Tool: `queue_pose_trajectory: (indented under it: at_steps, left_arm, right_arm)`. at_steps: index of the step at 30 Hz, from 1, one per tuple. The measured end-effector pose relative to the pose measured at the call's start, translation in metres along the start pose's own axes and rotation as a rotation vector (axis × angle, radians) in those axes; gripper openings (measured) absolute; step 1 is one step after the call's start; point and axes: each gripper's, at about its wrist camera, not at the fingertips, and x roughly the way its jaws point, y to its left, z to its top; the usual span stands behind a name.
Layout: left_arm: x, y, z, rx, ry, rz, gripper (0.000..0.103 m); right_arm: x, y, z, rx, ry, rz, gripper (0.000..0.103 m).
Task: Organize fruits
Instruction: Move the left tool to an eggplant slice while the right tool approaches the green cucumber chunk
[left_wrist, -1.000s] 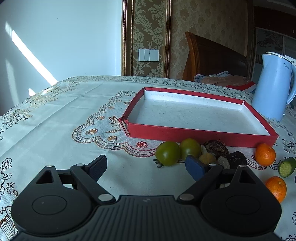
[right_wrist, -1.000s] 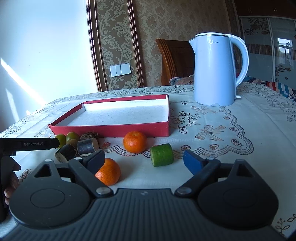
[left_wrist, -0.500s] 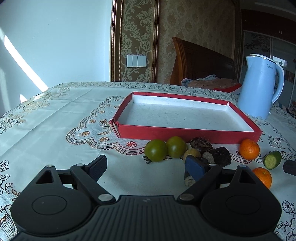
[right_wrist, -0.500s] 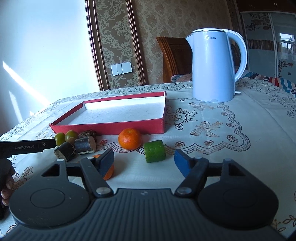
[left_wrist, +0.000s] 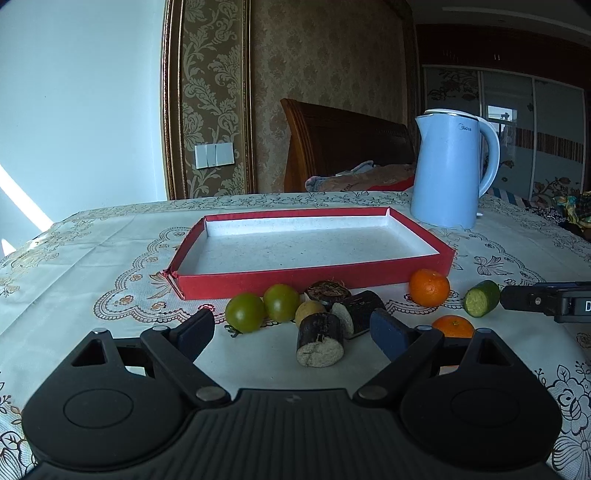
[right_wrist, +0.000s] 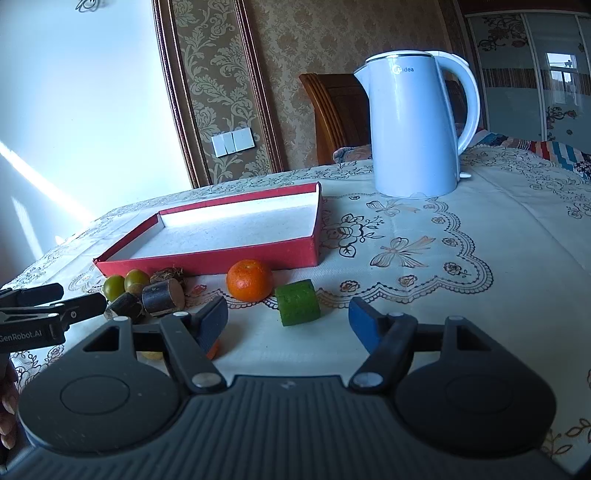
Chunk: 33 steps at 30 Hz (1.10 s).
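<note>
The red tray (left_wrist: 314, 275) sits empty on the patterned tablecloth (left_wrist: 92, 258), and every piece of fruit lies in a loose row on the cloth just in front of its near wall, so nothing has yet gone in. The left gripper (left_wrist: 291, 328) hovers low with its jaws spread wide and nothing between them; straight ahead of its gap stands a dark sugarcane stub (left_wrist: 320, 344), pale cut end toward the camera, its long axis running roughly along the line of approach. A second dark stub (left_wrist: 360, 312) lies just behind and to the right, apparently touching it, with two green round fruits (left_wrist: 262, 307) to the left and a small yellowish fruit (left_wrist: 309, 312) tucked between them. The right gripper (right_wrist: 288, 319) is likewise open and empty, and the green cucumber chunk (right_wrist: 298, 302) lies directly ahead of its gap, a flat cut face turned toward the left gripper's camera, so its short axis lies roughly across the right jaws' line of travel (whether it would roll under contact cannot be told). An orange mandarin (right_wrist: 249, 279) sits just left of that chunk, near the tray's front wall, and another orange one (left_wrist: 453, 326) is mostly hidden behind the right gripper's left finger. By position, the left gripper is nearer the cane stubs and green fruits, the right nearer the cucumber and mandarins; the pale blue kettle (right_wrist: 417, 129) stands well behind, clear of both.
</note>
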Motion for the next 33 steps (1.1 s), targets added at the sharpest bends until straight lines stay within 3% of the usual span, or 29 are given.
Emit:
queue_pose_trajectory:
  at_steps: [3,7,8,15,23,27,33]
  left_arm:
    - [0.001,0.001,0.0,-0.006,0.003,0.015,0.092]
    - [0.013,0.005,0.001,-0.021,0.075,0.023,0.055]
    - [0.017,0.005,0.001,-0.02,0.097,0.012,0.053]
    - [0.013,-0.006,0.0,0.03,0.071,-0.041,0.053]
    - [0.039,-0.01,0.004,-0.007,0.17,-0.021,0.053]
    - [0.05,-0.004,0.002,-0.037,0.233,-0.014,0.053]
    - [0.051,-0.003,0.002,-0.057,0.231,-0.005,0.053]
  right_arm:
    - [0.001,0.0,0.0,0.002,0.002,0.003,0.071]
    - [0.002,-0.003,0.0,0.01,0.007,0.006,0.074]
    - [0.002,-0.003,0.0,0.01,0.005,0.005,0.075]
    - [0.002,-0.002,-0.001,0.013,0.006,0.004,0.076]
    - [0.003,-0.001,0.001,0.002,0.016,0.012,0.076]
    - [0.009,0.004,0.008,-0.075,0.019,-0.013,0.076]
    - [0.034,-0.002,0.02,-0.126,0.083,-0.025,0.072]
